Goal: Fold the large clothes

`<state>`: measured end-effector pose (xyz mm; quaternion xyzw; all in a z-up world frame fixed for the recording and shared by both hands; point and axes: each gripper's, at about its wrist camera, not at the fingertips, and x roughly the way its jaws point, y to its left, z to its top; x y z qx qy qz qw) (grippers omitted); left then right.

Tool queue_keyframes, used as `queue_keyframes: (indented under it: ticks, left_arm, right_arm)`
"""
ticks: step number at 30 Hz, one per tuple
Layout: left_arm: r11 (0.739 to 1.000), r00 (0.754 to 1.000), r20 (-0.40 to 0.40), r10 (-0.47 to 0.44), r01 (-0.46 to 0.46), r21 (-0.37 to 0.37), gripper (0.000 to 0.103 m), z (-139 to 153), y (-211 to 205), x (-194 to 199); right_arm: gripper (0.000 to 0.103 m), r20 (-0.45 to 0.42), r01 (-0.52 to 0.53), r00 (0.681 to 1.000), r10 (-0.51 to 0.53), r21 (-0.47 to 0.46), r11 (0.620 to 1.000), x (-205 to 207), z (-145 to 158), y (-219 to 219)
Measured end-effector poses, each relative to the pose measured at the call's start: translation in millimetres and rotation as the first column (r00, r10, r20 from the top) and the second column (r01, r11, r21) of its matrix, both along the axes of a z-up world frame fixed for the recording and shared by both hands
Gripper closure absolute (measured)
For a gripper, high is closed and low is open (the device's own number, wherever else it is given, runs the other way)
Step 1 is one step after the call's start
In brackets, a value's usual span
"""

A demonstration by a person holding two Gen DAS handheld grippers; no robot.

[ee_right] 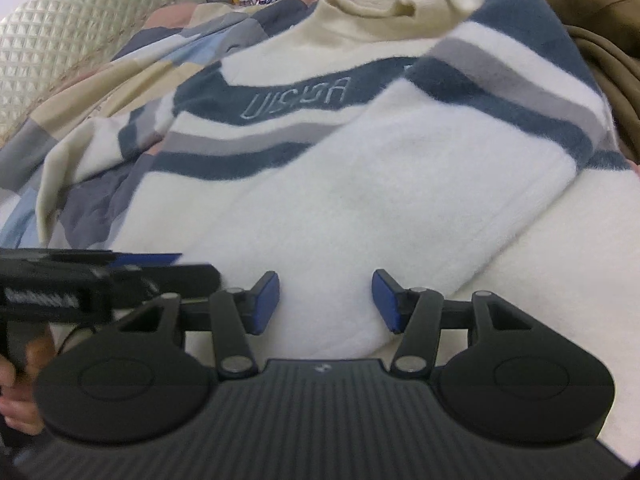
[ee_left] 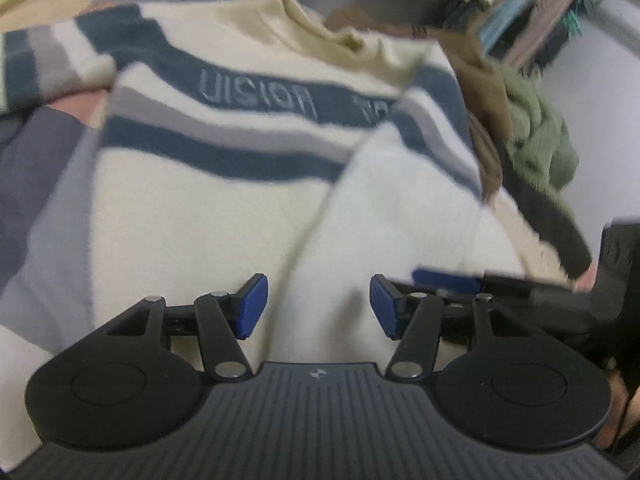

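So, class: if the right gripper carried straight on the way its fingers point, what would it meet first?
Probably the folded-over sleeve of the cream striped sweater. The right gripper is open, with white fleece directly ahead; depth is unclear.

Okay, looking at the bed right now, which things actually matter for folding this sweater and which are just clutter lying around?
Part of the job:
striped sweater, one sleeve folded across its front
left tool, open above the sweater
right tool, open above the sweater

Just lying about:
patchwork bedspread underneath
brown garment
green garment
quilted headboard
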<state>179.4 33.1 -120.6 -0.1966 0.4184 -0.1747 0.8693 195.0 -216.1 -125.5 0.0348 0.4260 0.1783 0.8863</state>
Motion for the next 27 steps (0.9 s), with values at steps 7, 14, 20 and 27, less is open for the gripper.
queue_keyframes:
  ticks: [7,14,20,27]
  left_arm:
    - [0.977,0.967,0.138,0.214,-0.209,-0.049,0.040,35.3,49.4,-8.4]
    - [0.904,0.887,0.182,0.424,-0.428,-0.024,0.039,49.1,108.7,-13.9]
    - [0.842,0.835,0.184,0.519,-0.536,0.058,0.035,53.1,149.5,-16.9]
    - [0.769,0.764,0.136,0.631,-0.639,0.018,0.027,61.9,205.1,-17.8]
  right_arm:
    - [0.050,0.009,0.019,1.000,-0.019,0.001,1.000,-4.7,3.3,-2.1]
    - [0.050,0.013,0.035,0.999,-0.035,0.007,0.999,-6.5,6.3,-4.5]
    - [0.049,0.034,0.038,0.999,-0.038,-0.009,0.999,-7.6,10.3,-3.6]
    - [0.049,0.037,0.060,0.998,-0.060,-0.003,0.998,-5.7,11.1,-9.4]
